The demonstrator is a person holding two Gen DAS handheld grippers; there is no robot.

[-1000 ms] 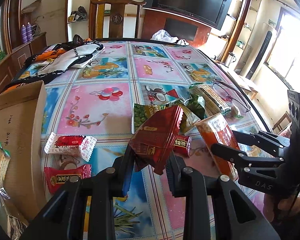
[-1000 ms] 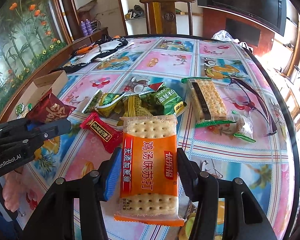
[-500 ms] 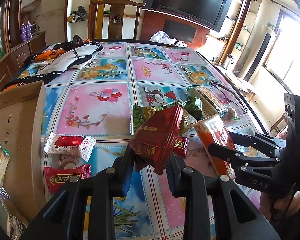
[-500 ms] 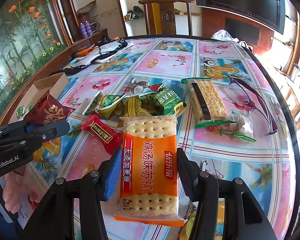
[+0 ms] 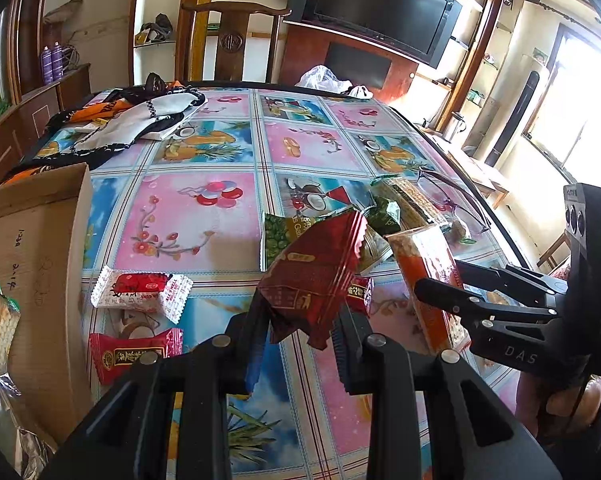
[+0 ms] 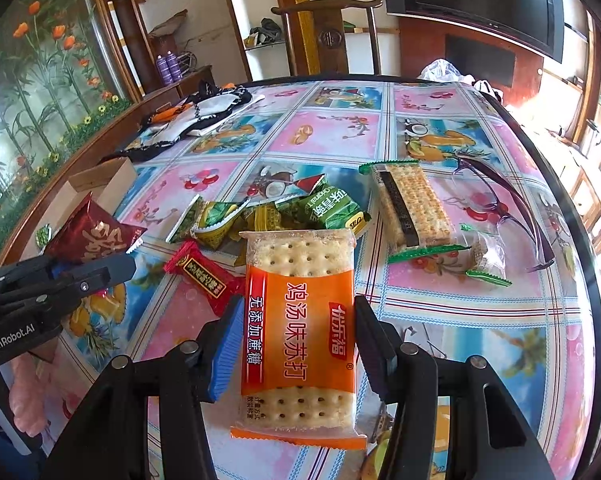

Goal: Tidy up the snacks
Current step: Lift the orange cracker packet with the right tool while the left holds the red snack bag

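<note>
Cracker pack [image 6: 300,328] clamped between right fingers [image 6: 224,352] — upright.

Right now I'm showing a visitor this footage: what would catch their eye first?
The orange cracker pack clamped in the right gripper, filling its view. Then the dark red packet pinched in the left gripper, above the bright tablecloth, with the box to the left.

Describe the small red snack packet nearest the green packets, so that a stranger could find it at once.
Start at the cardboard box on the table's left edge, then look toward the pile of green packets in the middle. The small red packet lies flat just in front of that pile, beside the orange cracker pack. Unlike its neighbours, it bears a dark label with gold characters.
</note>
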